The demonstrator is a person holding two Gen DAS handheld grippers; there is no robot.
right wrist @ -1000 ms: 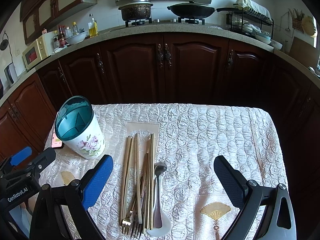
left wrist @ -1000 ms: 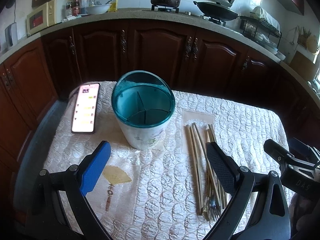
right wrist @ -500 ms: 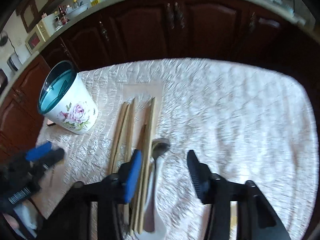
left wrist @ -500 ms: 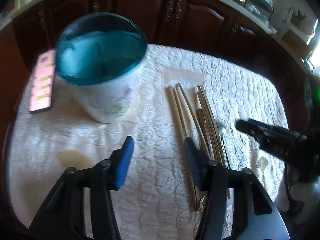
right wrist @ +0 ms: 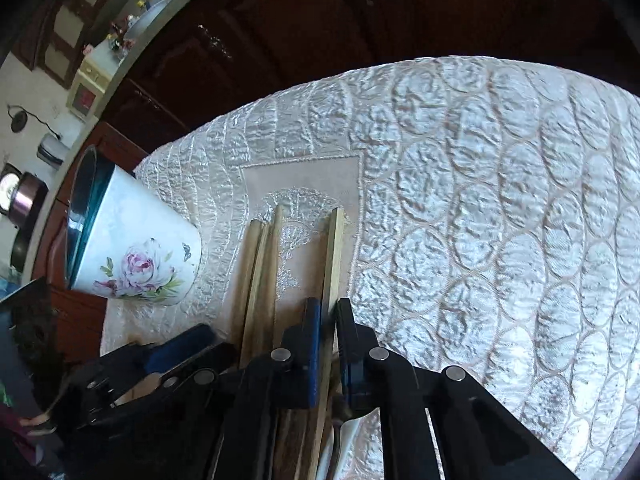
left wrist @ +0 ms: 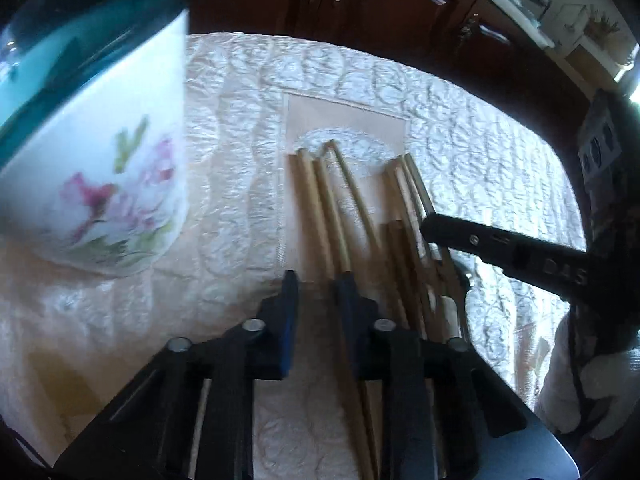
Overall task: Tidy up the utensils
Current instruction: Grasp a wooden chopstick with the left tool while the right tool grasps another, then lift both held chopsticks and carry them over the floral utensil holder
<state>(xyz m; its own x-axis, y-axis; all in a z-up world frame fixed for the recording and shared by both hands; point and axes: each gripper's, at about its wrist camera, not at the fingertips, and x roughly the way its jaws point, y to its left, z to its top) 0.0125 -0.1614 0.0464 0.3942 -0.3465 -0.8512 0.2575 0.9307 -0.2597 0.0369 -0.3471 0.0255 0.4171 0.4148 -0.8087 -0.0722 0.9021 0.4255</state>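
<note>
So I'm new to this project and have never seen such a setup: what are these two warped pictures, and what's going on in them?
There is no robot here. A person holds a two-finger gripper in each hand, and a fisheye camera on each gripper looks forward along its fingers, hence the warping. One picture comes from the left gripper, the other from the right gripper.

On the quilted tablecloth lies a row of wooden chopsticks, beside a white flowered utensil holder with a teal rim. Each gripper has come down over the chopsticks with its fingers nearly closed. The right one seems to pinch a squared chopstick; whether the left already grips one is hard to tell.
</note>
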